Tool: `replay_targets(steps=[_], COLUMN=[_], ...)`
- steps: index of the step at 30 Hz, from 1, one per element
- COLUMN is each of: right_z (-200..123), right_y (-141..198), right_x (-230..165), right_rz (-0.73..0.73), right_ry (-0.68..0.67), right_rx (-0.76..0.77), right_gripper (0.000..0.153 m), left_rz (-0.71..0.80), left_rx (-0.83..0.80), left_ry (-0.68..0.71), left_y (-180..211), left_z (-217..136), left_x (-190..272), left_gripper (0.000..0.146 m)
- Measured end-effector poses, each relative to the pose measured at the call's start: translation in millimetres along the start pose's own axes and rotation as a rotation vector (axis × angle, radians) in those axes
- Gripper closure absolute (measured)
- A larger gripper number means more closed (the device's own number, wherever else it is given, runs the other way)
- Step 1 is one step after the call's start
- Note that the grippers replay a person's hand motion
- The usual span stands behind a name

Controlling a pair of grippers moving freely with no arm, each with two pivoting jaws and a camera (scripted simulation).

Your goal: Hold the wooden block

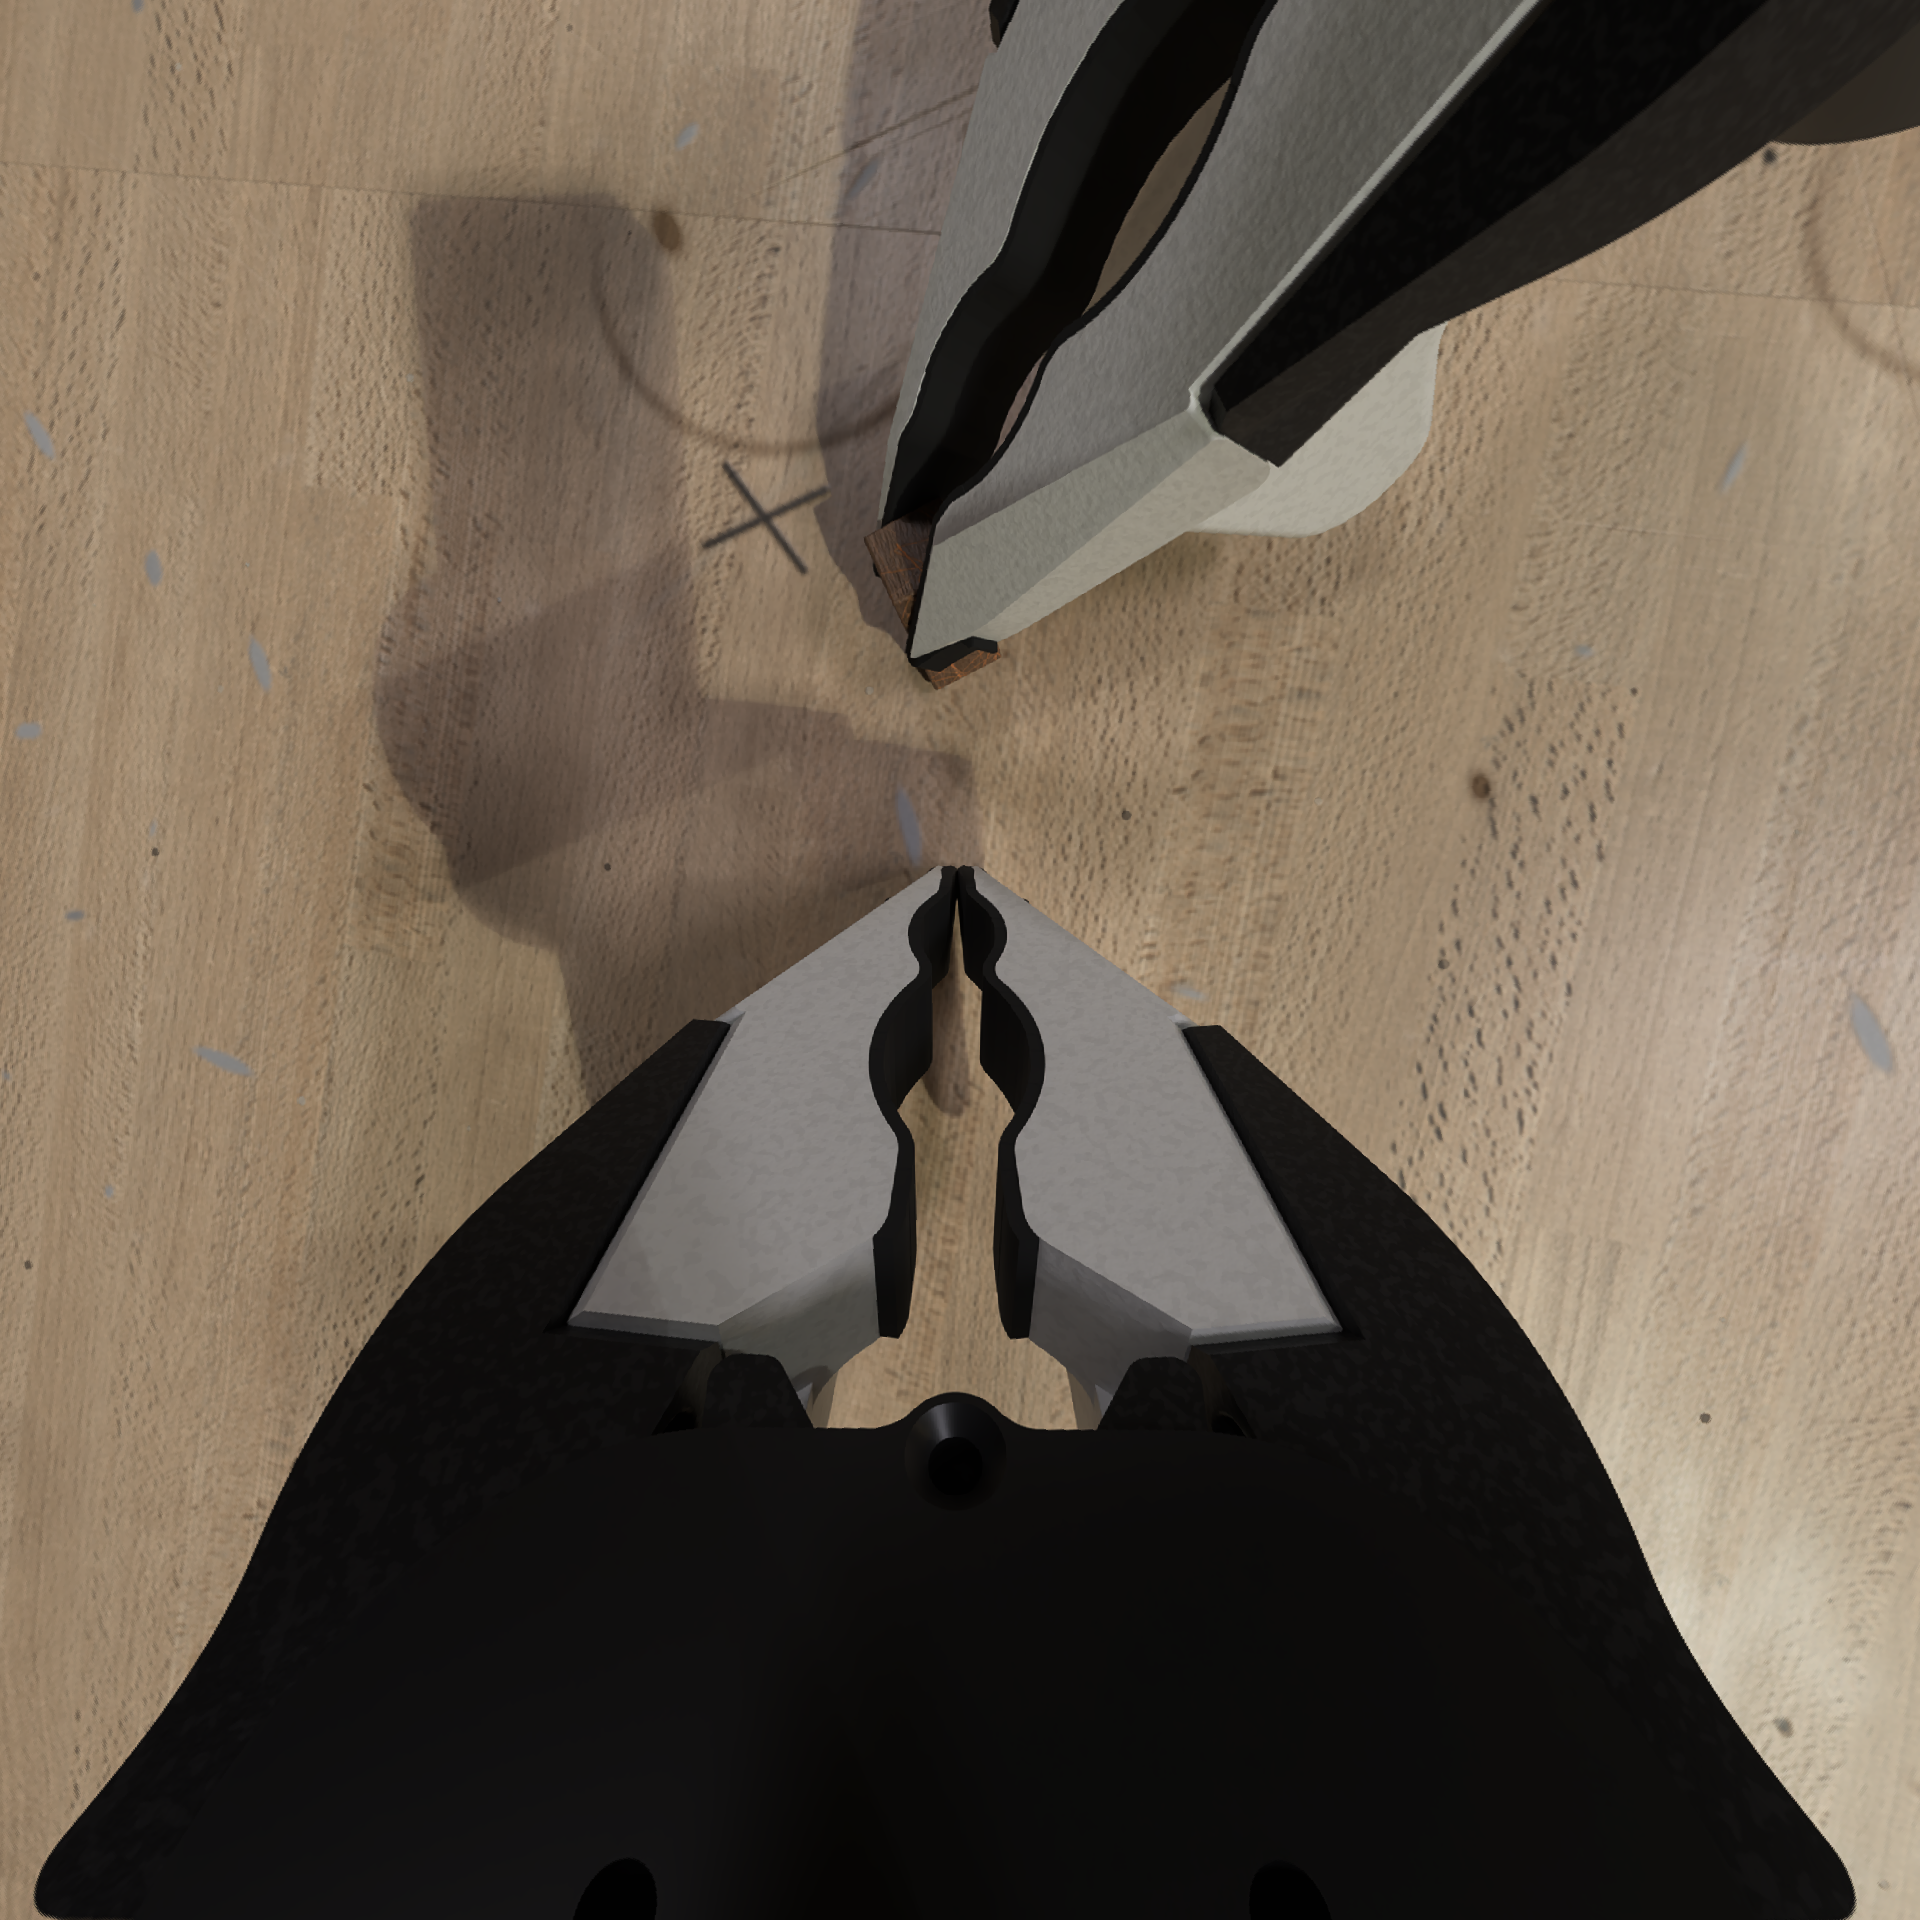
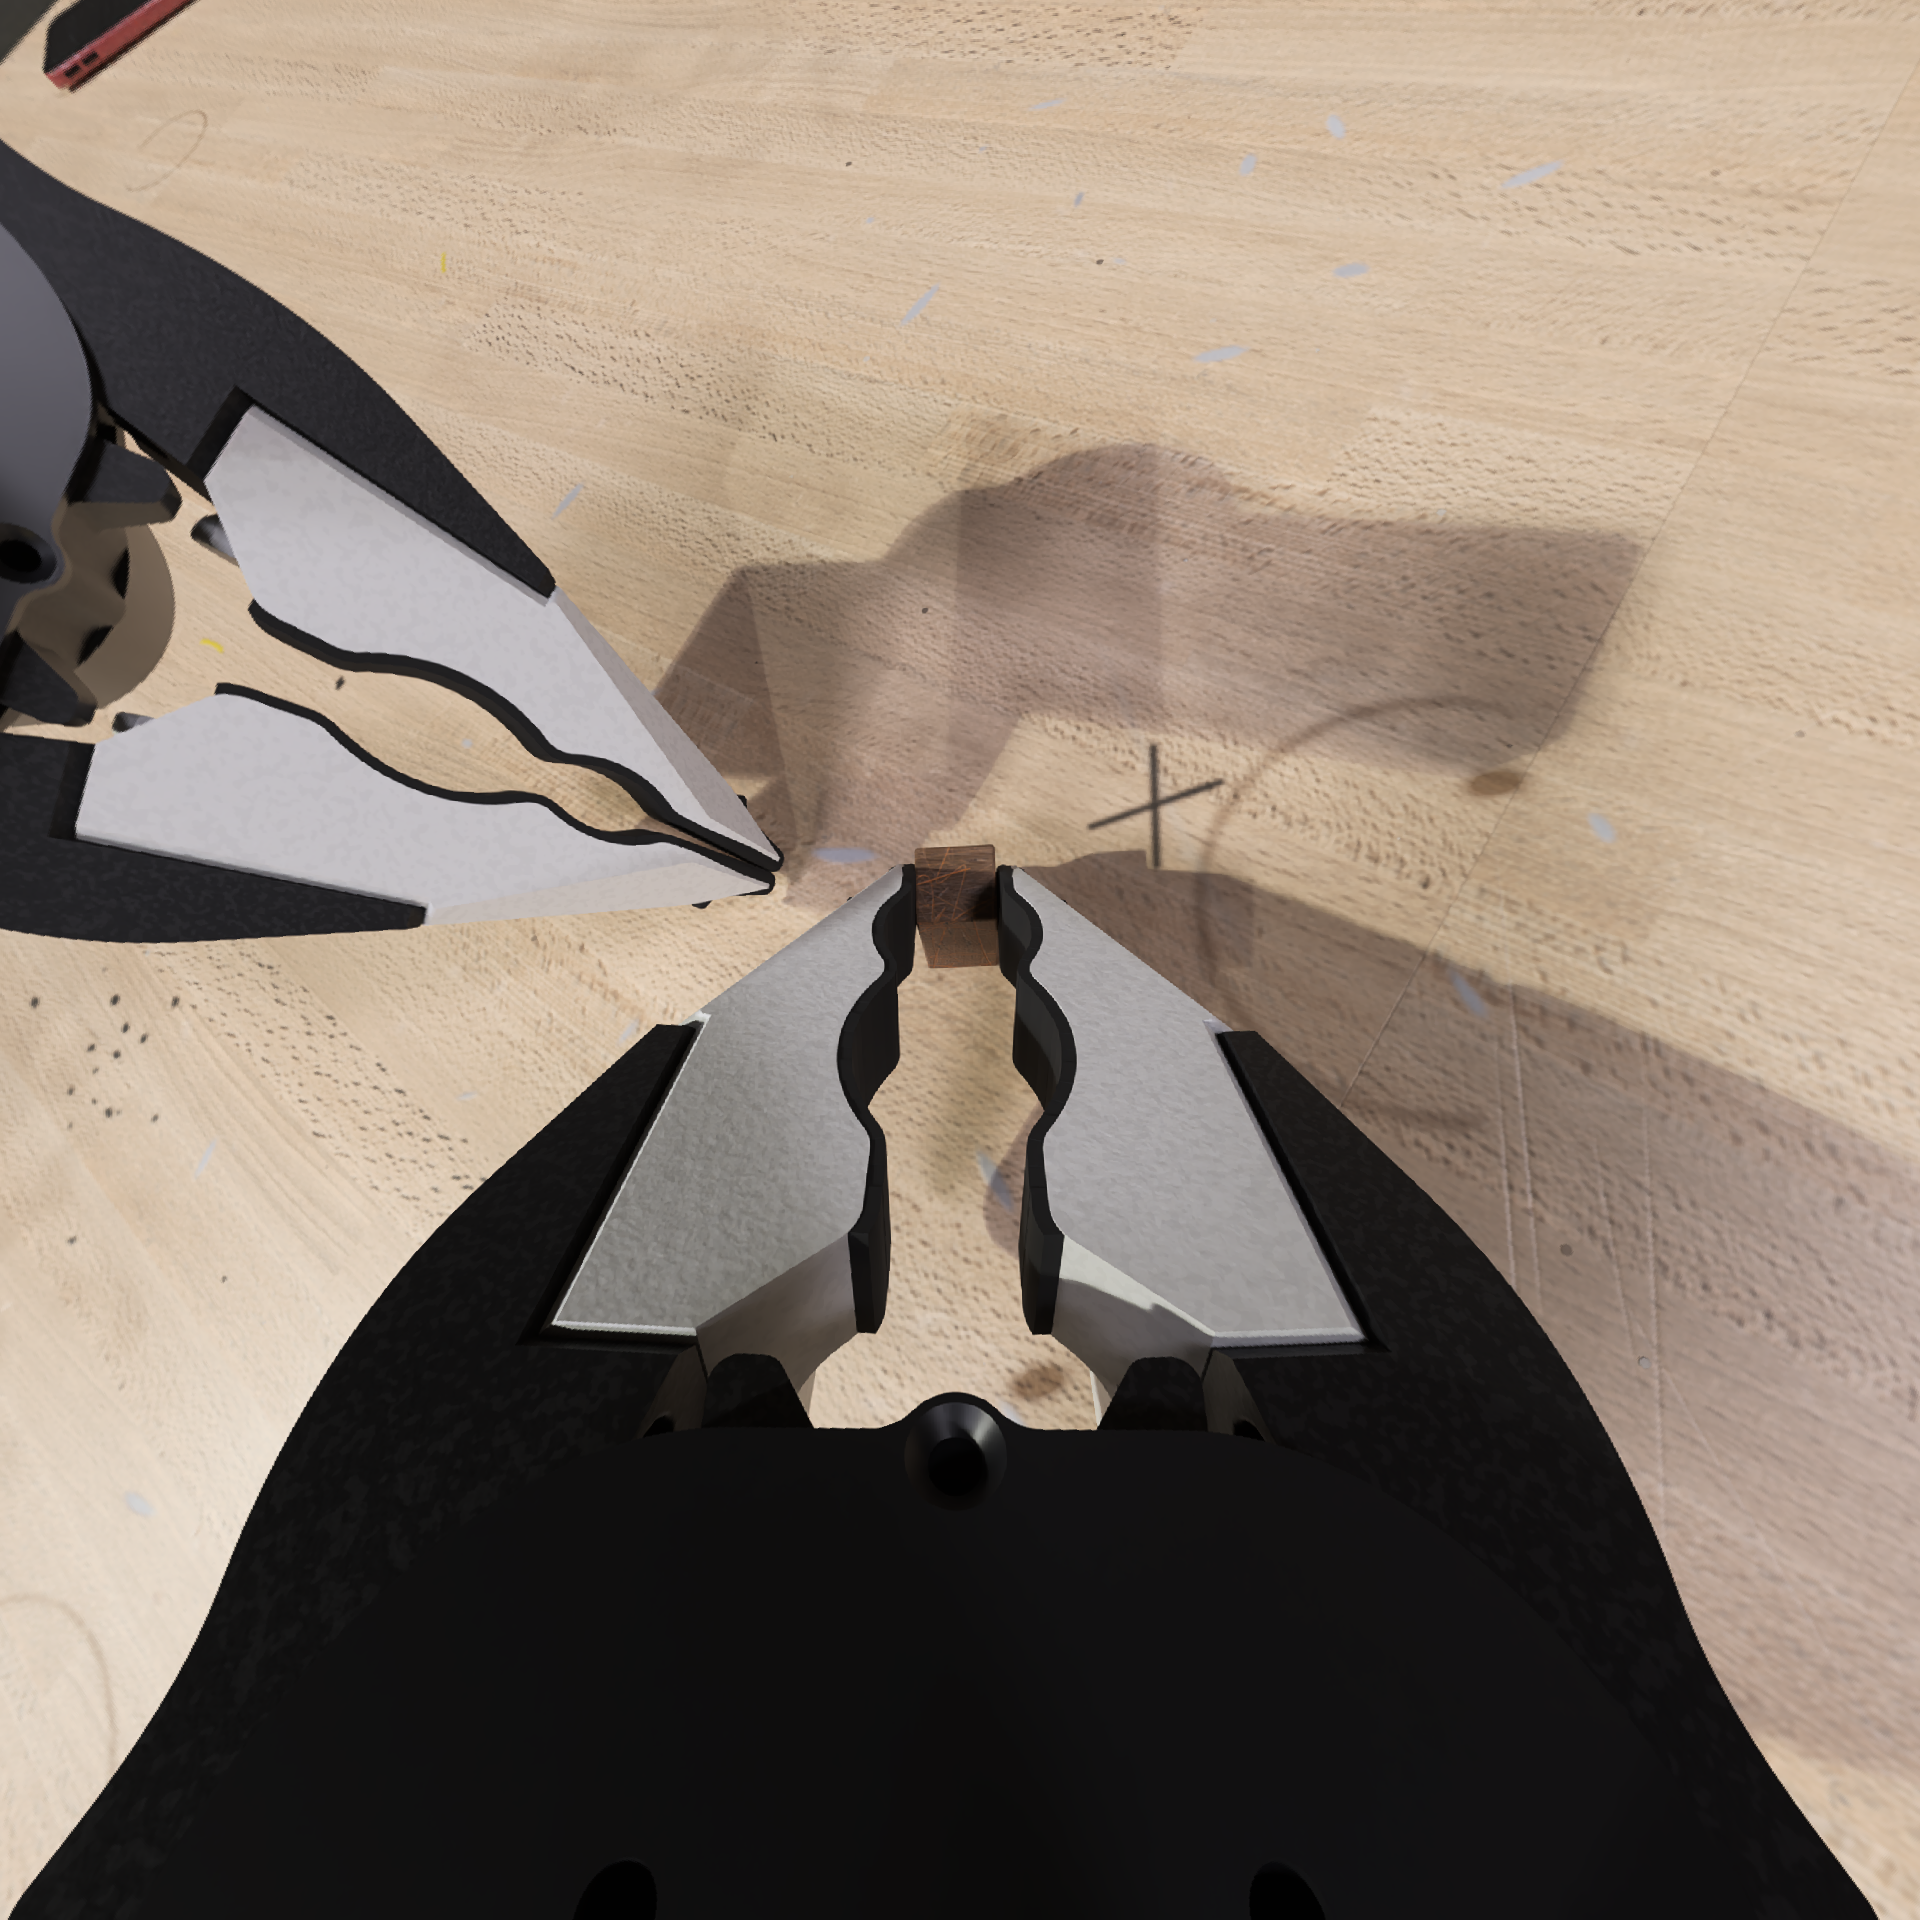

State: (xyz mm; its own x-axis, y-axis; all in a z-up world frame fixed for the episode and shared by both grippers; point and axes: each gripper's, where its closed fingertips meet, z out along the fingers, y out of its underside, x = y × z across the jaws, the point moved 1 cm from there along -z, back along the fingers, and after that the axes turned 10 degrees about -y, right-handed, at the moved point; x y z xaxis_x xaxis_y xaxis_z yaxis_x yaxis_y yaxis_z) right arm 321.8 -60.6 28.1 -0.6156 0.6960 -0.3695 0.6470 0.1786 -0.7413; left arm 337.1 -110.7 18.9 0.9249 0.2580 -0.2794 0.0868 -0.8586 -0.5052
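Between right gripper (image 2: 951, 883) fingertips, 1 wooden block (image 2: 954, 920).

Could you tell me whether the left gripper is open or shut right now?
Shut: the left gripper has its fingertips meeting with nothing between them, while the right gripper clamps the wooden block.

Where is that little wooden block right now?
The block sits pinched between the right gripper's fingertips at the middle of the right wrist view, just left of a pencilled cross on the table.
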Motion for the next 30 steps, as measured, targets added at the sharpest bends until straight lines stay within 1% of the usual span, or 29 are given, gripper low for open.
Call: replay_targets(steps=[4, 8, 13, 18, 21, 26, 30], right_z=[0.3, -0.2, -2.2, -7.5, -9.3, -8.9, -10.1], right_y=[-0.6, -1.4, -4.2, -10.9, -13.1, -15.1, -15.9], right_x=[0.5, -0.6, -3.2, -1.6, -1.8, -4.3, -8.2], right_rz=[0.023, -0.006, -0.112, -0.203, -0.254, -0.351, -0.403], right_ry=[-0.011, 0.012, 0.089, 0.168, 0.200, 0.242, 0.257], right_rx=[0.007, -0.001, -0.045, -0.059, -0.072, -0.094, -0.086], right_gripper=[0.138, 0.138, 0.138, 0.138, 0.138, 0.138, 0.138], left_rz=[-0.003, 0.002, 0.020, -0.069, -0.090, -0.023, -0.024], left_rx=[0.000, -0.013, -0.021, 0.067, 0.031, -0.025, -0.039], left_ry=[0.008, 0.000, -0.021, -0.071, -0.078, -0.104, -0.129], left_y=[-0.1, -0.3, -1.2, -4.1, 6.9, 19.1, 22.1], left_z=[0.0, -0.1, -2.0, -23.4, -32.1, -25.3, -19.6], left_x=[-0.2, -0.2, -0.9, -13.8, -16.1, -2.5, 2.6], left_gripper=[0.146, 0.146, 0.146, 0.146, 0.146, 0.146, 0.146])
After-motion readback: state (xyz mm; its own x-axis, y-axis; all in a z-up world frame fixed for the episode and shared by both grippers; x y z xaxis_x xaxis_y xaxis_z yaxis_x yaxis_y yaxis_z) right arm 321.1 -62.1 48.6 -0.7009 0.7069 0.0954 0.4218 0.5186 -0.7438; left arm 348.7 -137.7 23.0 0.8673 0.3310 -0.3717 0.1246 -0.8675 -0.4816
